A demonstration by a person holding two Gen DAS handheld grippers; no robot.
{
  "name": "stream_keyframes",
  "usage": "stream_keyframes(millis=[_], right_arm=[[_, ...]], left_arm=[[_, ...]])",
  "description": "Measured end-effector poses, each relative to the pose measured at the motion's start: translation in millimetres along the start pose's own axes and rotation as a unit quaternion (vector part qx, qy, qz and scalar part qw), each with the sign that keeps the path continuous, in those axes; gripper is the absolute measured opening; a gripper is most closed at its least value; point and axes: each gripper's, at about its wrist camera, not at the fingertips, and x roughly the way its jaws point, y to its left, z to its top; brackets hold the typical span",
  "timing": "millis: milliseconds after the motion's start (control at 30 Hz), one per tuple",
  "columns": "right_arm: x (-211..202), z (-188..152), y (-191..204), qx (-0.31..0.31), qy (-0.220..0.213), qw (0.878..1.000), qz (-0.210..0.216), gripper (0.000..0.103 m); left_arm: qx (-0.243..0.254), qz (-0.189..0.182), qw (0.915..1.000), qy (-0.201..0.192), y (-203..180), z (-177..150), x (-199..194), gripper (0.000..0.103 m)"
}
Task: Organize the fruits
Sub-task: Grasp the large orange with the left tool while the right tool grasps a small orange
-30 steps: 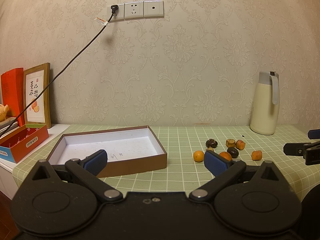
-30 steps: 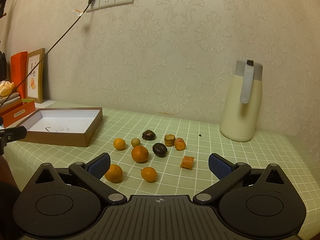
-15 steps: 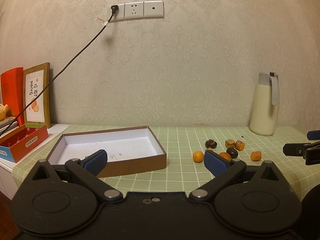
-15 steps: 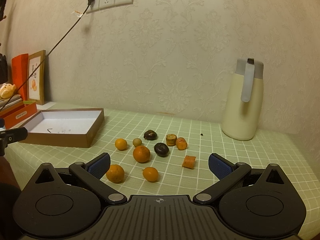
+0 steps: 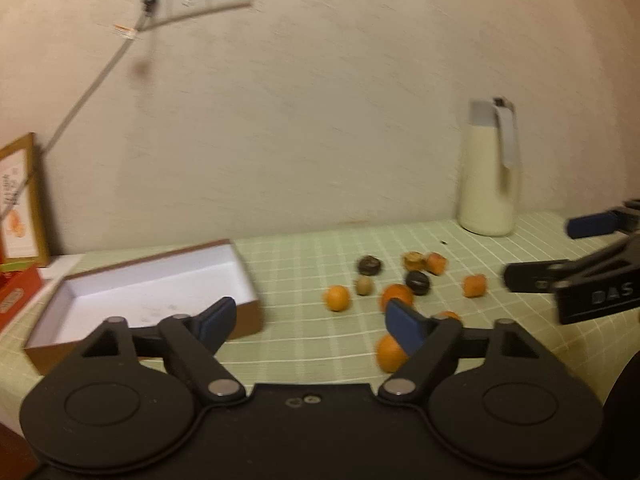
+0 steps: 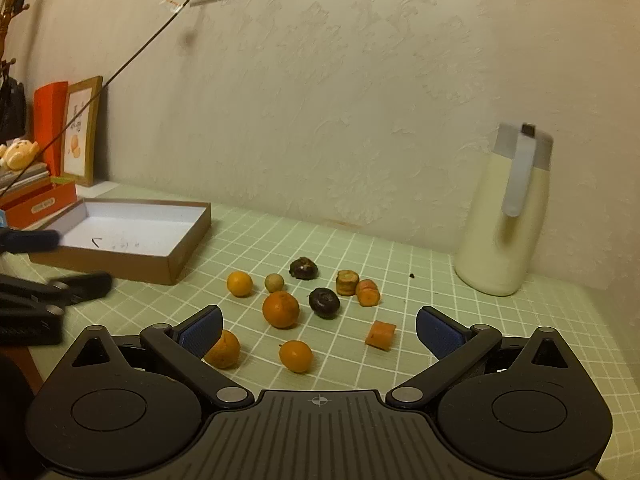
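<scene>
Embossed damask wallpaper backs a green gridded tablecloth [image 6: 256, 248] where round oranges [image 6: 281, 309], dark wrinkled fruits [image 6: 324, 302] and cut chunks scatter beside a shallow cardboard box [image 6: 188, 250]. Left gripper [image 5: 308, 320] and right gripper [image 6: 319, 330] are closing, nothing between them.

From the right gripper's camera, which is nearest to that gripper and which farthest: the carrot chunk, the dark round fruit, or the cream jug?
1. Carrot chunk, just ahead of the right gripper.
2. Dark round fruit, mid-cluster.
3. Cream jug, by the wall, right.
</scene>
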Motion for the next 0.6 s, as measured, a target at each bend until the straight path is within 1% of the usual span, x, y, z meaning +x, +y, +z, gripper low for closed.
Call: stream_keyframes(millis=[33,67,167,233,267,333,400,467,533,600], right_arm=[[3.7,-1.3,0.2,-0.003,0.003,1.000,0.000,0.084],[8.6,-2.8,0.8,-0.007,0.008,1.000,0.003,0.082],[23.6,-8.9,0.6,-0.011,0.021,1.000,0.002,0.081],[33.9,-12.4,-2.5,-0.003,0.028,1.000,0.008,0.080],[40.4,-14.9,-3.4,0.001,0.033,0.999,0.010,0.079],[54.6,-21.6,-5.4,0.006,0.049,0.999,0.014,0.070],[68.2,-28.4,-7.4,0.010,0.068,0.998,0.017,0.064],[78.2,-33.1,-9.2,0.013,0.079,0.997,0.020,0.063],[84.2,-34.2,-9.8,0.014,0.080,0.996,0.022,0.062],[90.6,-33.4,-9.8,0.014,0.082,0.996,0.025,0.058]], left_arm=[[-0.001,-0.007,1.0000,0.003,-4.5,-2.7,5.7,0.073],[0.000,-0.012,0.9999,0.008,-9.4,-6.2,12.6,0.072],[0.007,-0.022,0.9990,0.038,-20.3,-18.2,35.0,0.064],[0.007,-0.023,0.9983,0.052,-24.3,-24.0,46.9,0.061],[0.005,-0.025,0.9981,0.056,-25.4,-26.2,51.7,0.060],[0.003,-0.028,0.9976,0.062,-27.1,-29.3,60.3,0.058],[0.000,-0.029,0.9973,0.068,-27.1,-31.7,68.9,0.056],[-0.007,-0.027,0.9970,0.072,-26.2,-34.2,77.5,0.056],[-0.016,-0.028,0.9967,0.075,-25.1,-35.7,84.7,0.054],[-0.027,-0.032,0.9969,0.067,-23.6,-35.8,88.9,0.054]])
